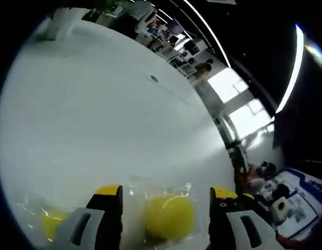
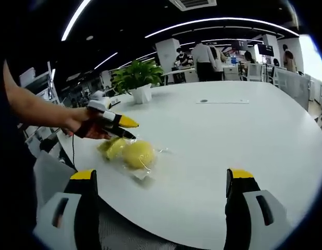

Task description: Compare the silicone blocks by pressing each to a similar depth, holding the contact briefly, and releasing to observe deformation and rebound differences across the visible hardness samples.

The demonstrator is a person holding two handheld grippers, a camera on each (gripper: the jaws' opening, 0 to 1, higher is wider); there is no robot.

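Two round yellow silicone blocks lie in clear plastic wrap on the white table (image 2: 244,140). In the left gripper view, one yellow block (image 1: 169,216) sits between the jaws of my left gripper (image 1: 166,191), which is open and touches it on neither side. The other block (image 1: 51,224) lies left of the left jaw. In the right gripper view, the bigger block (image 2: 138,154) and the smaller one (image 2: 114,148) lie near the table's left edge. A hand holds the left gripper (image 2: 131,130) just above them. My right gripper (image 2: 161,177) is open wide, well short of the blocks.
A potted plant (image 2: 137,78) in a white pot stands at the table's far side. A white paper strip (image 2: 218,101) and a small dark spot (image 2: 204,100) lie mid-table. People stand among desks behind. The near table edge (image 2: 166,229) runs between my right jaws.
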